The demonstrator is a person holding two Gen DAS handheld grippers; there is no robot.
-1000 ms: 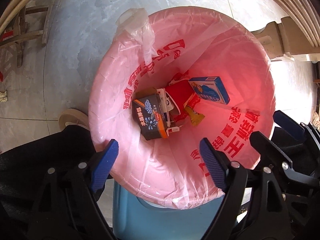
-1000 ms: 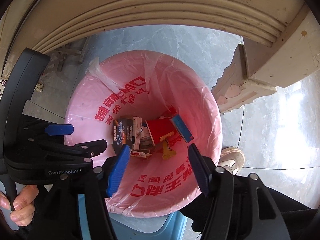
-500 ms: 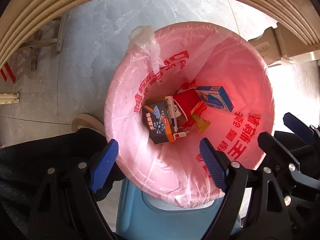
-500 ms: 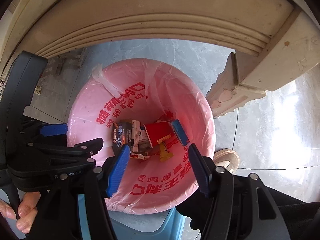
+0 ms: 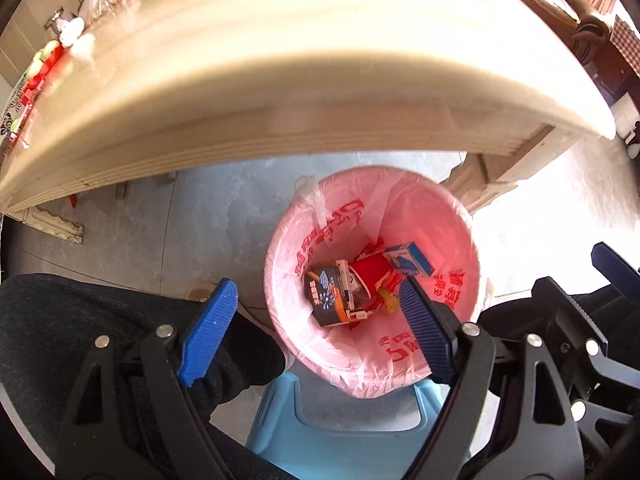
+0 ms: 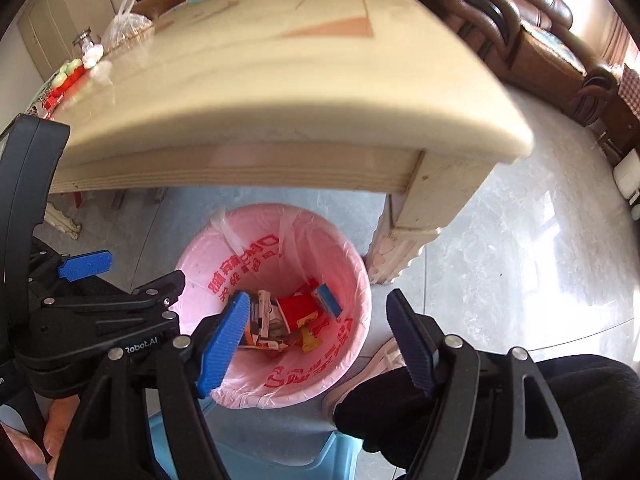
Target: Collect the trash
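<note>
Both my left gripper (image 5: 316, 328) and right gripper (image 6: 316, 340), whose jaws have just been opening, are wide and empty above the pink-lined round bin (image 5: 460, 216) by the table's corner, where the cartons (image 5: 330, 296) already lie, so collecting seems nearly done.

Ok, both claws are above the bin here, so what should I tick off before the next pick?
1. Left claw empty and open: ok, nothing between its pads.
2. Right claw empty and open: ok, its jaws have just been opening, with nothing between them.
3. Trash inside the bin: ok, the dark carton, red cup and blue box lie at the bottom.
4. Liner over the rim: ok where visible.
5. More trash on the table: cannot tell, the items at its far left end are blurred.
</note>
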